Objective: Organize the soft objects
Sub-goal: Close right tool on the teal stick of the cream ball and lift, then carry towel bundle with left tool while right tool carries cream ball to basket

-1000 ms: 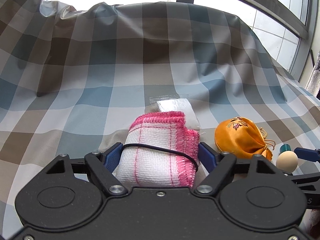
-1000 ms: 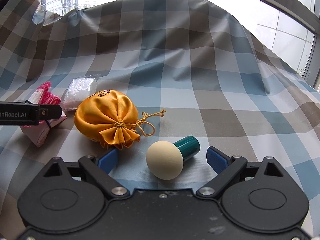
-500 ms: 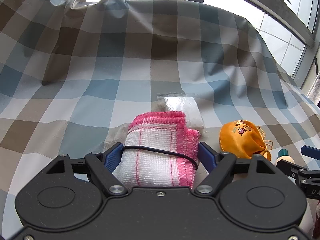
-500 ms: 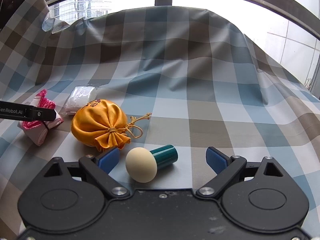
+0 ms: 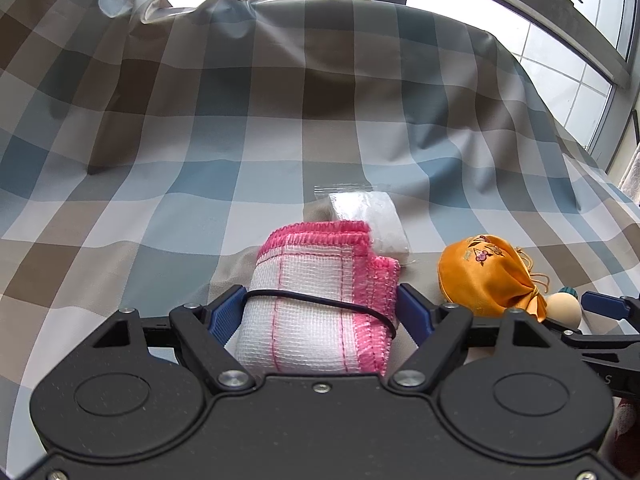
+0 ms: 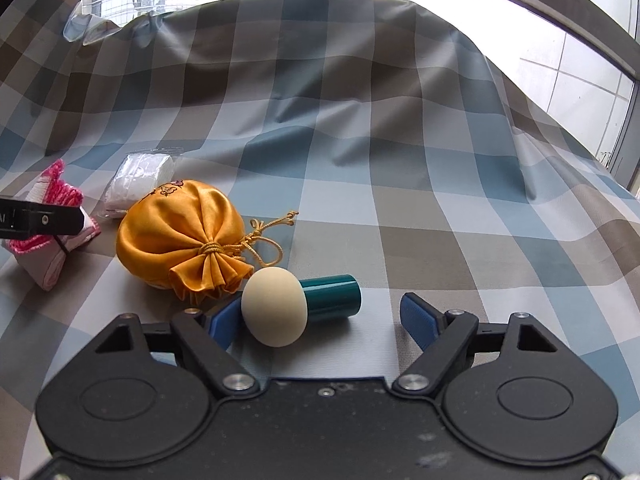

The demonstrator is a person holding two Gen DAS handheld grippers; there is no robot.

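Right now you are in the pick-up step on both sides; your left gripper (image 5: pixel 322 308) has the rolled pink-and-white cloth (image 5: pixel 320 300) between its blue pads, and the pads look pressed against its flanks, so I read that as a grip already made, with the black band (image 5: pixel 320 302) around the roll just ahead of the pads. Your right gripper (image 6: pixel 324 316) is not there yet; its jaws are closing around the cream-headed sponge puff with the teal handle (image 6: pixel 298 306), which lies on its side on the checked surface (image 6: pixel 400 200); the left pad is at the cream head, touching or nearly so, while the right pad stands clear of the teal end, so nothing is clamped.

Beside the puff, its gathered neck just at the cream head, sits the orange satin pouch (image 6: pixel 180 236); behind that, the white pad in a clear wrapper (image 6: pixel 138 178) lies close to the cloth roll.

For the next move, I judge you need to finish the close on the puff; the head is soft and round and off to the left of centre, so it may squirt sideways into the pouch unless you shift slightly so both pads meet it together. Keep clear of the pouch's cord (image 6: pixel 268 236), which trails near the puff. Where the things are meant to go I cannot tell; no bin or tray shows in either view.
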